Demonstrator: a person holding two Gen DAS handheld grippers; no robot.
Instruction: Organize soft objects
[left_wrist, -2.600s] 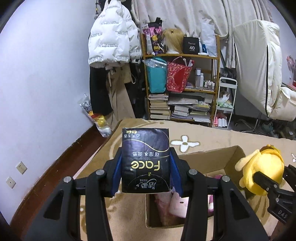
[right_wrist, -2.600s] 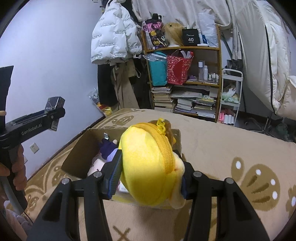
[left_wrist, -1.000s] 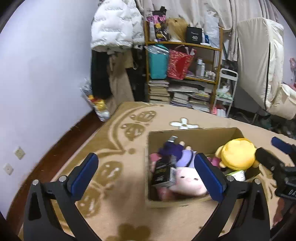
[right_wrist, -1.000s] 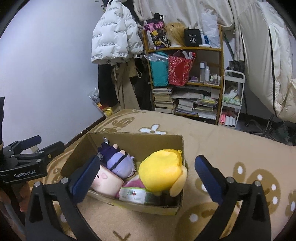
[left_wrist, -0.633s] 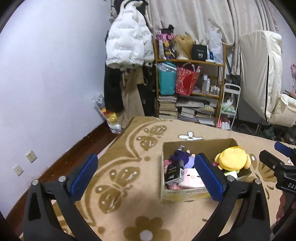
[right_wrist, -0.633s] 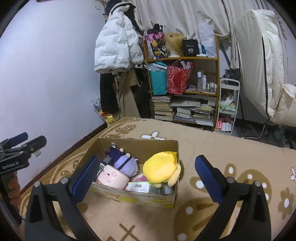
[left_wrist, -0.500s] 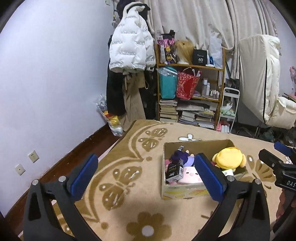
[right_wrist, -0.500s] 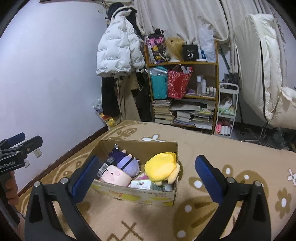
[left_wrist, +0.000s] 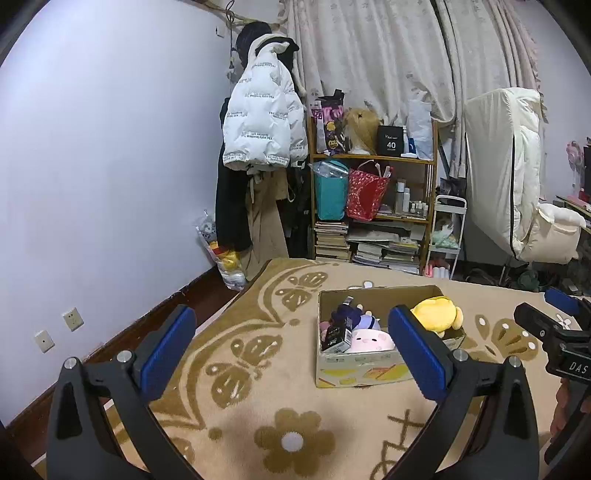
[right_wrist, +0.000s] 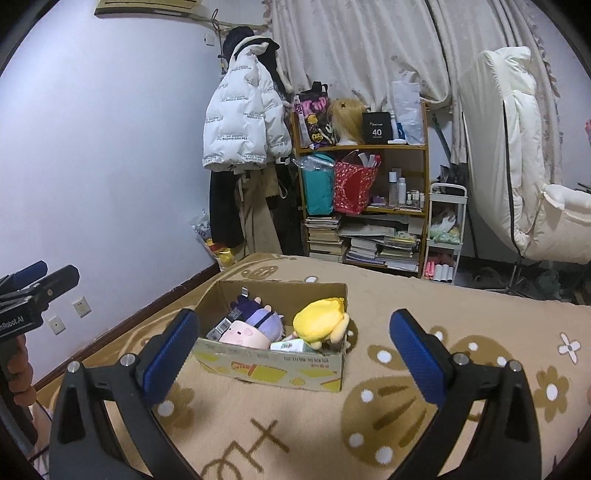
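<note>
As I hold both tools back from the work, my left gripper and right gripper stand with jaws spread wide, nothing between the blue pads.

Item: blanket. Tan pile, brown flower and butterfly figures; soft, even footing.

Item: box. Open cardboard carton, stiff walls, printed front, standing on the blanket ahead of both grippers.

Contents, near to far:
- pink plush, rounded, smooth face, against the front wall.
- green-and-white pack, flat, film-wrapped, under the yellow one. Likely slippery.
- yellow plush, domed, fleecy, at the right end, riding above the rim. I judge it light and yielding; best taken across its middle with a firm squeeze, since it would compress.
- purple plush, behind the pink one.
- dark pack, boxy and glossy, leaning at the left end. Probably light, slightly crushable; grip the flat sides.

Beyond: shelf, wooden, crowded.
</note>
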